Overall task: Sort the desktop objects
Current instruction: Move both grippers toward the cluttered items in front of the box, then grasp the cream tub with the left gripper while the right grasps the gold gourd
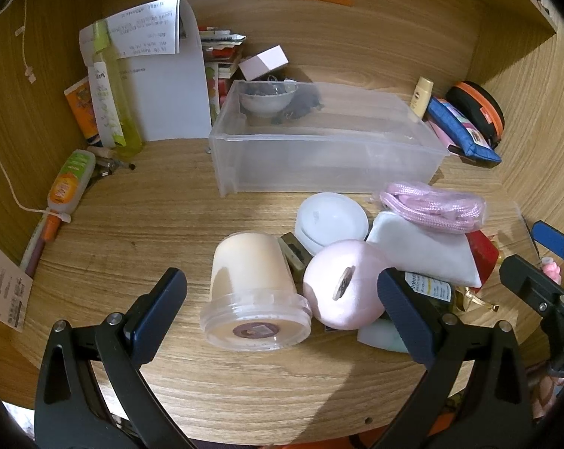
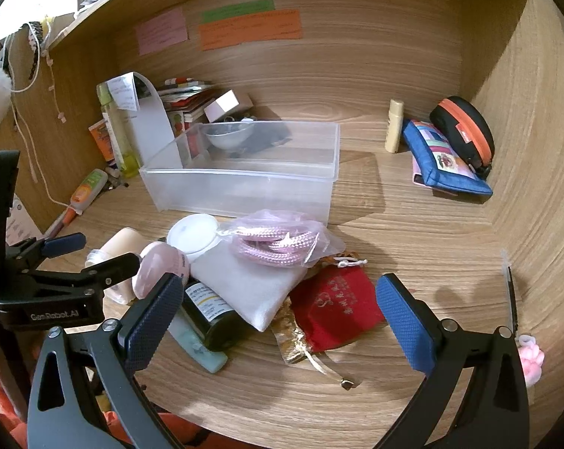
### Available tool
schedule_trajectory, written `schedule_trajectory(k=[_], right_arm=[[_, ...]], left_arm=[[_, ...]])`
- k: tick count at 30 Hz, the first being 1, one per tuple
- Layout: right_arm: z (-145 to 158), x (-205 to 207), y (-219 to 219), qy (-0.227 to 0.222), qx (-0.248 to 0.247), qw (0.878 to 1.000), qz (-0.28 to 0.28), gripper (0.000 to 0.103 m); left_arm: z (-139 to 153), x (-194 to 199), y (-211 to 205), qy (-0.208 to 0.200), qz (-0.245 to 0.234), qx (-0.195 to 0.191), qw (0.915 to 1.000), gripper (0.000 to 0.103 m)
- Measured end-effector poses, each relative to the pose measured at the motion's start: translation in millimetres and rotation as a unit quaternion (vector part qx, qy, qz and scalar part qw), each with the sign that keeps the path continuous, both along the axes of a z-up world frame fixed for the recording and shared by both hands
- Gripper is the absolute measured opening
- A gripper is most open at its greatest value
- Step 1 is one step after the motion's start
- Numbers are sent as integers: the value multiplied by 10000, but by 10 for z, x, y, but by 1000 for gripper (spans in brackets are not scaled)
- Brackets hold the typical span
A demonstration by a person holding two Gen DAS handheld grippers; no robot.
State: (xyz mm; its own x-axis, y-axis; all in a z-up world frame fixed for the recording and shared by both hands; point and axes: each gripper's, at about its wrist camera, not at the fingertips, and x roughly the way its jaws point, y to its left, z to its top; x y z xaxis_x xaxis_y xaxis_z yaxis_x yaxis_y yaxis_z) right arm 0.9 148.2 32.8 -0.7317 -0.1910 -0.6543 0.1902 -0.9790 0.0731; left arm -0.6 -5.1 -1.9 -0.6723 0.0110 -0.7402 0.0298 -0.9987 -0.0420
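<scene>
Hovering over the wooden desk (image 1: 132,232), the left gripper (image 1: 282,310) has its two blue-padded fingers (image 1: 158,307) spread as wide as they go, and they pinch nothing. Between them, lying on its side on the desk, is a cream-coloured candle in a clear glass jar (image 1: 252,292), its base turned towards the camera; it sits clear of the left pad, and whether it touches either finger cannot be told. Just beside the jar on its right lies a pale pink glossy ball-shaped case (image 1: 343,284), which touches the jar and comes up close to the right pad. Behind these sit a round white lidded pot (image 1: 330,220), a white folded cloth pouch (image 1: 424,250) and a coil of pink braided cord in a clear plastic bag (image 1: 435,205) resting on that pouch. Farther back stands a translucent plastic drawer-shaped box (image 1: 319,157), with a small white bowl (image 1: 267,99) at its far left end. Moving to the right, the right gripper (image 2: 282,314) also holds its blue fingers (image 2: 405,321) fully apart and grips nothing. Between them on the desk lie a dark bottle with a white and yellow label (image 2: 211,310), near the left pad, and a red fabric drawstring pouch with gold lettering (image 2: 338,303), close to the right pad but apart from it. A gold mesh bag (image 2: 293,340) peeks out from under the red pouch.
</scene>
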Motion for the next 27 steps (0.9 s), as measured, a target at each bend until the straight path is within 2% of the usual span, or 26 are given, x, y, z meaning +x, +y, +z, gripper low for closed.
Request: schedule_trajectory(k=[9, 19, 24, 27], right_arm=[[-8, -2, 16, -16, -19, 10000, -31, 103], [22, 76, 209, 132, 110, 9993, -329, 103], [30, 126, 417, 210, 95, 9980, -589, 103], [-15, 133, 563, 181, 85, 9968, -769, 103]], left_arm=[[-1, 9, 11, 23, -9, -33, 10000, 103], [77, 152, -208, 290, 72, 65, 9995, 103], [-6, 193, -310, 168, 10, 129, 9998, 103], [-127, 156, -356, -49, 116, 158, 9998, 103]])
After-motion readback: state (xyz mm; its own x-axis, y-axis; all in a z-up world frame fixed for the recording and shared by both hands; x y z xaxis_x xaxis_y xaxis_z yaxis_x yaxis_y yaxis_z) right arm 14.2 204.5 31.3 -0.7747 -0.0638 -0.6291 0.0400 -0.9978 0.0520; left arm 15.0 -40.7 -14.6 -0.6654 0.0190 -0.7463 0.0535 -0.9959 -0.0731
